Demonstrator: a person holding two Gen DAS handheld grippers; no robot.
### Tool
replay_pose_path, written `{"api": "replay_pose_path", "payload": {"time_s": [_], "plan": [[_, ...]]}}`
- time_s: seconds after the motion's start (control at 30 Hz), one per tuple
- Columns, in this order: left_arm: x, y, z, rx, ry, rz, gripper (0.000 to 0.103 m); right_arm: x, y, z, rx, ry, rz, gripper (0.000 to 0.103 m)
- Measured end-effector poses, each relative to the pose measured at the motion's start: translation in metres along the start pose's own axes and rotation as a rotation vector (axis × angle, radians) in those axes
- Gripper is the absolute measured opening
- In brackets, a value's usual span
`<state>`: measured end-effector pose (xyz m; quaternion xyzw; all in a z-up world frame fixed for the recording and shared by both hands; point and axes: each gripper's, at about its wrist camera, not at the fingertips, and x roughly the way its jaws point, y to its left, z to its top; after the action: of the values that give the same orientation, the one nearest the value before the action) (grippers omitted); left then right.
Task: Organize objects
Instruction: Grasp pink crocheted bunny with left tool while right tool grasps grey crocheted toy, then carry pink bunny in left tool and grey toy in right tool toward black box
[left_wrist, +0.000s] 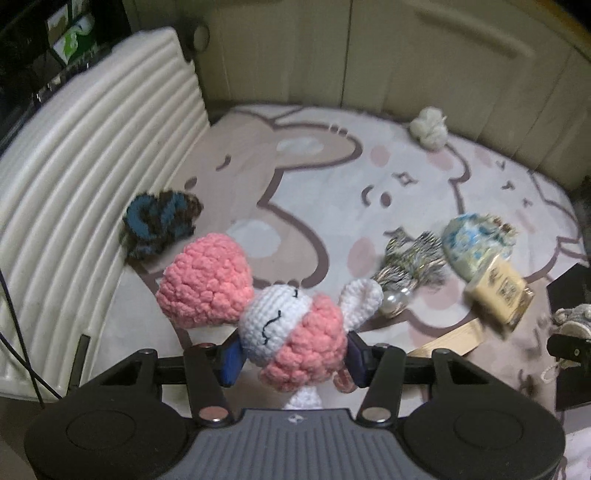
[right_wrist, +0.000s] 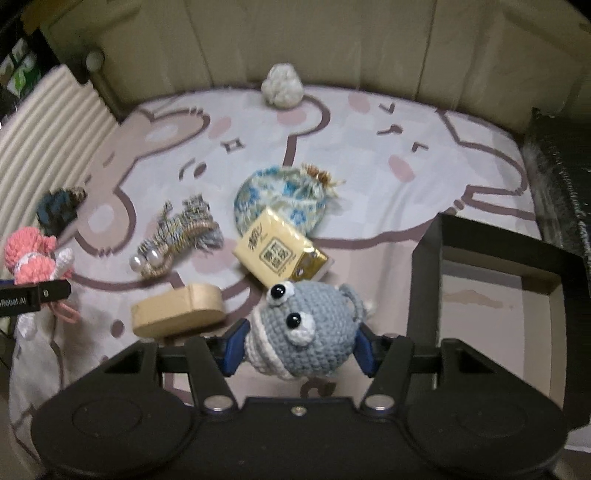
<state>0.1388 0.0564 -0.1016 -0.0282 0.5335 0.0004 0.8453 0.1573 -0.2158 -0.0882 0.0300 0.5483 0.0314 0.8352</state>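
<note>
1. The yarn doll (left_wrist: 291, 332) is pink and white.
2. The yarn fish (right_wrist: 306, 328) is gray-blue with white stripes and black eyes.
3. The pouch (right_wrist: 280, 195) is cream with blue flowers.
4. The tissue pack (right_wrist: 280, 254) is yellow.
5. The scrunchie (left_wrist: 159, 221) is blue and brown.
6. The blanket (right_wrist: 369, 155) is pale with brown-lined bunny faces and pink cheeks.

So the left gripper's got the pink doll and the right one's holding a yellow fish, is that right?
Not quite: the fish is grey-blue, not yellow, as the right wrist view shows it clamped in the right gripper. The left gripper does hold the pink doll.
</note>
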Motion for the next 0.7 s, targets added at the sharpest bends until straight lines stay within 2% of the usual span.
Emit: {"api": "replay_pose_path", "payload": {"time_s": [0.17,0.4,0.7], "plan": [[-0.026,-0.012,0.000,0.006,-0.067,-0.026,0.055,-0.024,0.003,0.000,-0.004,-0.066,-0.019,0.059],[-0.061,-0.035,-0.003,0.036,-0.147,-0.073,0.055,-0.057,0.003,-0.001,0.032,-0.147,0.018,0.060],[-0.087,-0.049,-0.008,0.046,-0.210,-0.097,0.055,-0.093,0.001,-0.008,0.056,-0.229,0.018,0.060]]}}
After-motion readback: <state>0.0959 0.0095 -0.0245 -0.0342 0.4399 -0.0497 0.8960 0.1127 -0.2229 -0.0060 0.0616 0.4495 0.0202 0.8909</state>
